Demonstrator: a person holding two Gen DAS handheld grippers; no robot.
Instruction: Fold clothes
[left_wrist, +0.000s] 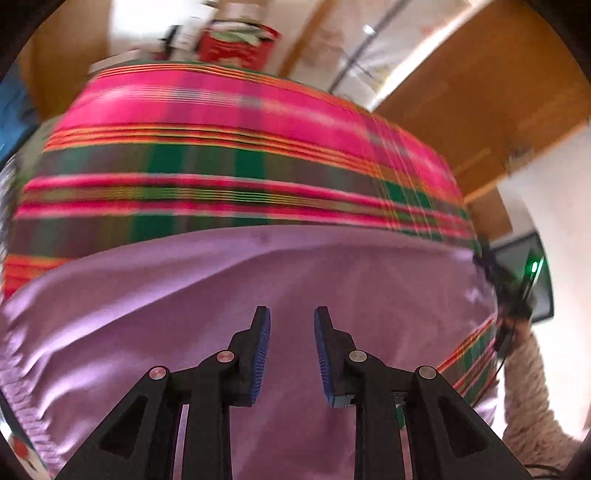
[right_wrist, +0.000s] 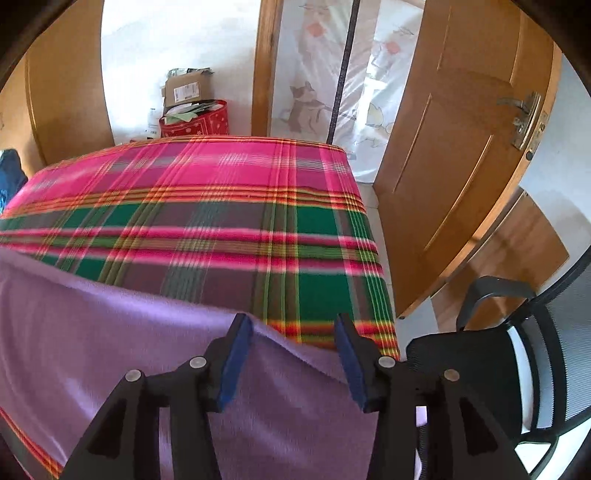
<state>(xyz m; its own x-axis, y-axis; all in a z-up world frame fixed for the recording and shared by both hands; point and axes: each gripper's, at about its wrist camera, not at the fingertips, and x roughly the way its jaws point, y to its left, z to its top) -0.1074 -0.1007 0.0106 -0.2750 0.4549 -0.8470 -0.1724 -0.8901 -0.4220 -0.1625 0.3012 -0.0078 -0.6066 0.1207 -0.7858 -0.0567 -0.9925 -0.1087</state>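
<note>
Garment: we see a lilac garment (left_wrist: 258, 280) lying on the near part of the bed, over the plaid cover; in the right wrist view its far edge runs slanting from the left side down to the bed's near right corner (right_wrist: 110, 332).
Bed cover: a pink, green and orange plaid blanket (right_wrist: 207, 206) covers the whole top, and its far half is bare.
Left gripper: our left gripper (left_wrist: 291, 332) hangs above the lilac cloth, tilted down; its blue pads (left_wrist: 261, 354) stand a narrow gap apart, with nothing pinched between them. The view is streaked with blur.
Right gripper: our right gripper (right_wrist: 293, 347) stands spread over the garment's right edge near the bed's near right corner; cloth shows in the gap, but the pads do not press it.
Other hand in view: at the right rim of the left wrist view we make out a fluffy beige sleeve (left_wrist: 528, 391) under dark hardware.
Beside the bed: a black mesh chair (right_wrist: 480, 369) stands just off the near right corner.
Beyond the far edge: a red tin (right_wrist: 195, 120) and a wooden door (right_wrist: 461, 147).
</note>
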